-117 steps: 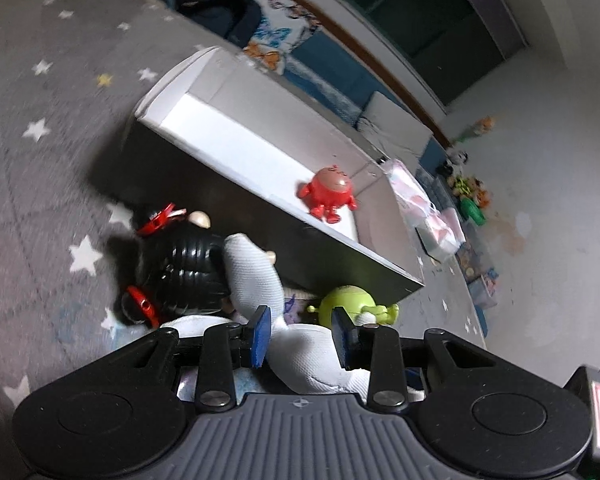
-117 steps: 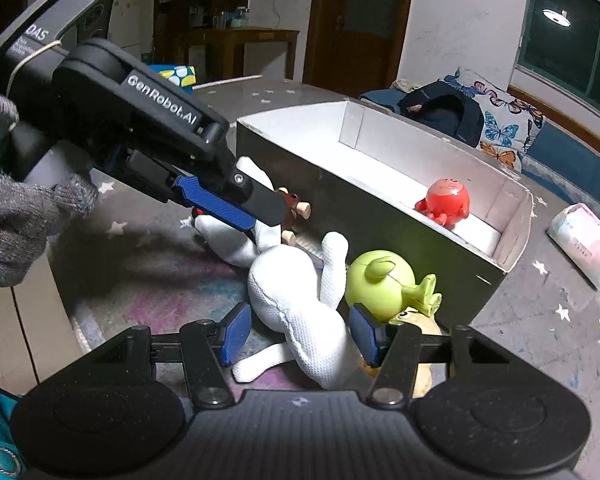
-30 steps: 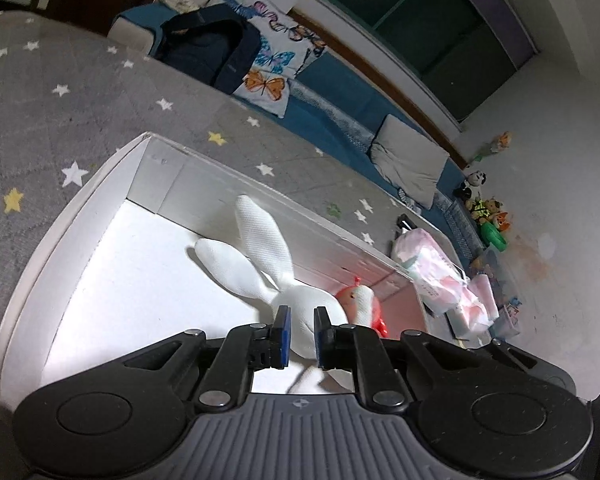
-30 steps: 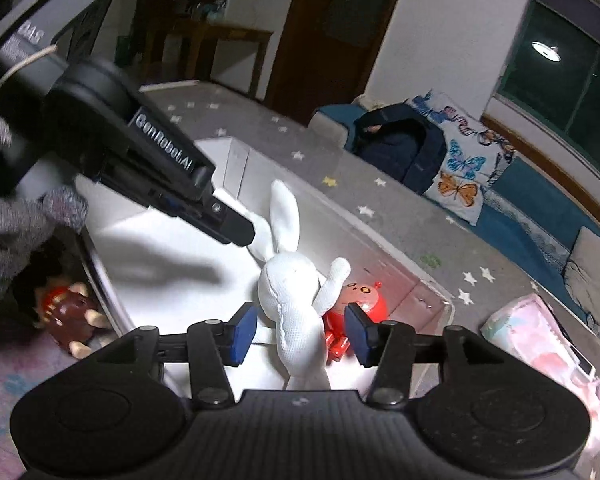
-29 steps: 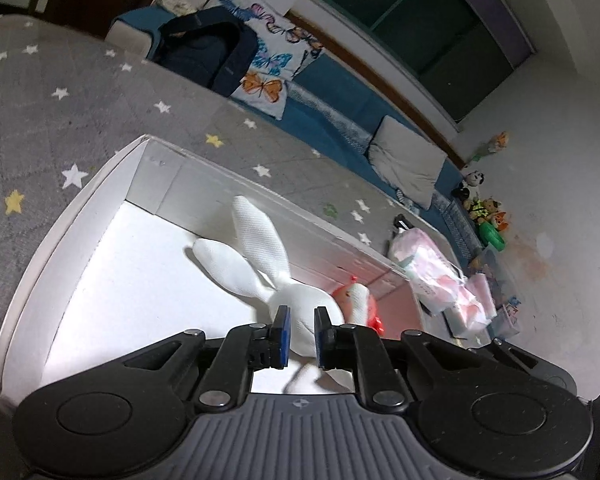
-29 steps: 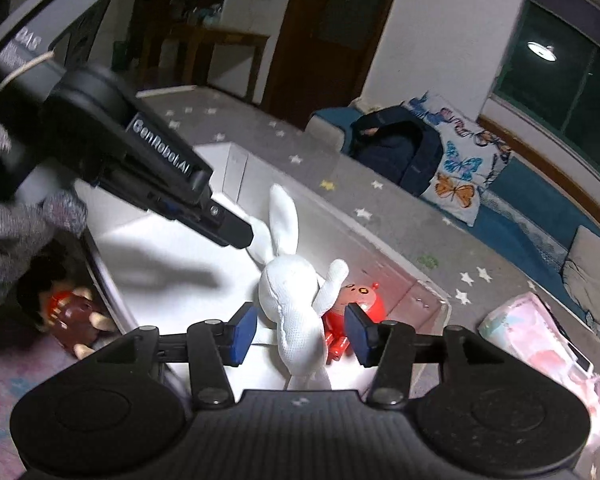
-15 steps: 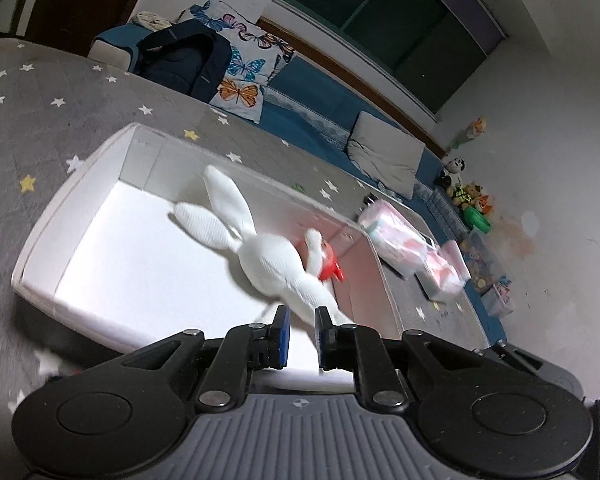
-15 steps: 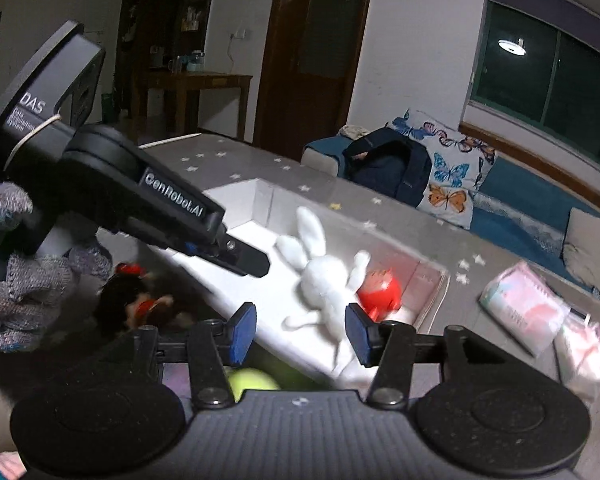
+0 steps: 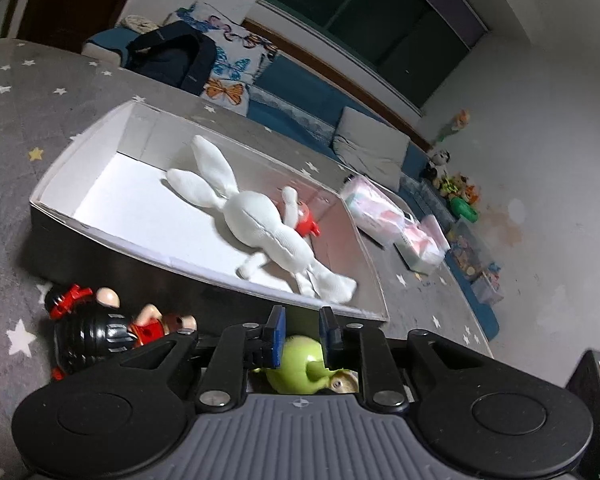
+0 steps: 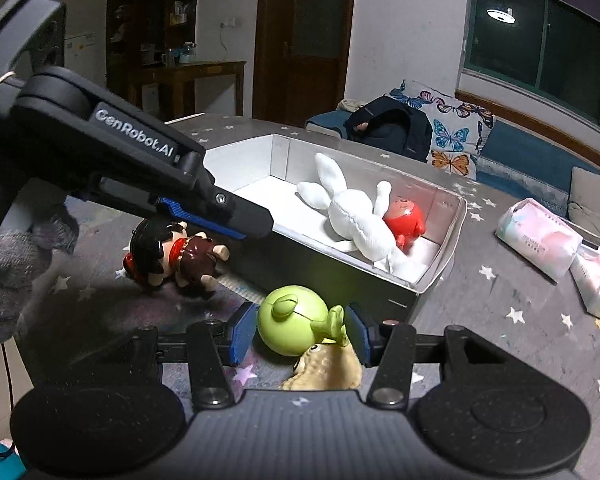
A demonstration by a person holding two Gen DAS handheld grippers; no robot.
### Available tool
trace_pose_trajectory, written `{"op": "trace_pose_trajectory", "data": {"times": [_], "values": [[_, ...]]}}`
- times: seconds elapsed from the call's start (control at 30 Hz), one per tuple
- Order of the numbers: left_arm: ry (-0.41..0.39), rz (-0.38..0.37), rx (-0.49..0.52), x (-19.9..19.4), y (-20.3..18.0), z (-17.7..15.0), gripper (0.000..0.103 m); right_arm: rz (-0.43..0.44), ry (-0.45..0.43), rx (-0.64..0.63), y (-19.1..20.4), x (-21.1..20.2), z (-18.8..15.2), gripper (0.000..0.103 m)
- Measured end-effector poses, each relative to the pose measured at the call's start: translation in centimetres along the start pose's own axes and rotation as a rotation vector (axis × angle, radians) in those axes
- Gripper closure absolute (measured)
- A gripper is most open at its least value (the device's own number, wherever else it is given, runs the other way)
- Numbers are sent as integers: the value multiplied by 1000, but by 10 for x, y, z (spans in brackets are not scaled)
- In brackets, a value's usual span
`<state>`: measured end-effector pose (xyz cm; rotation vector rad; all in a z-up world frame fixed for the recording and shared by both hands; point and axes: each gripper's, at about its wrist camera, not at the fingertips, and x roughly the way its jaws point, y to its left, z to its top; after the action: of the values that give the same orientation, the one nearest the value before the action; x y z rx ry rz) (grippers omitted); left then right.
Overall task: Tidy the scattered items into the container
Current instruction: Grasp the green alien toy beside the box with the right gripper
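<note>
Inside the white box (image 9: 80,184), the white rabbit (image 9: 260,220) lies released beyond the left gripper (image 9: 302,334), whose jaws have just been opening, empty. Right gripper (image 10: 300,334) stands parted around the green toy (image 10: 290,318).

- "GenRobot.AI" in white letters runs along the black arm of the left gripper (image 10: 256,224), as the right wrist view shows it.
- Letters "OAS" or "DAS", cut off at the picture's left edge, stand in white on the black camera housing (image 10: 20,44) of that gripper; the first letter cannot be told.
- Small dark print on the pink and white tissue pack (image 10: 536,240) is too small to read.
- The left wrist view shows no readable text.
</note>
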<state>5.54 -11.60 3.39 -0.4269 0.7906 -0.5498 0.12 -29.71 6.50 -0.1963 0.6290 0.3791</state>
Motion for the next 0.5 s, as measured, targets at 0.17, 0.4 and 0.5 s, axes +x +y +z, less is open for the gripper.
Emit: {"op": "trace_pose_trajectory", "data": {"times": [0.17,0.4,0.5], "values": [[38,-3,-12,8,2,-6,76,-11,11,6,1,7,-3,53],[93,-40,-67,25,11,-9,74,-31,16,-13,7,17,-5,42],[110,-41,-90,32,15,-10,74,-49,14,-28,10,20,-6,42]]}}
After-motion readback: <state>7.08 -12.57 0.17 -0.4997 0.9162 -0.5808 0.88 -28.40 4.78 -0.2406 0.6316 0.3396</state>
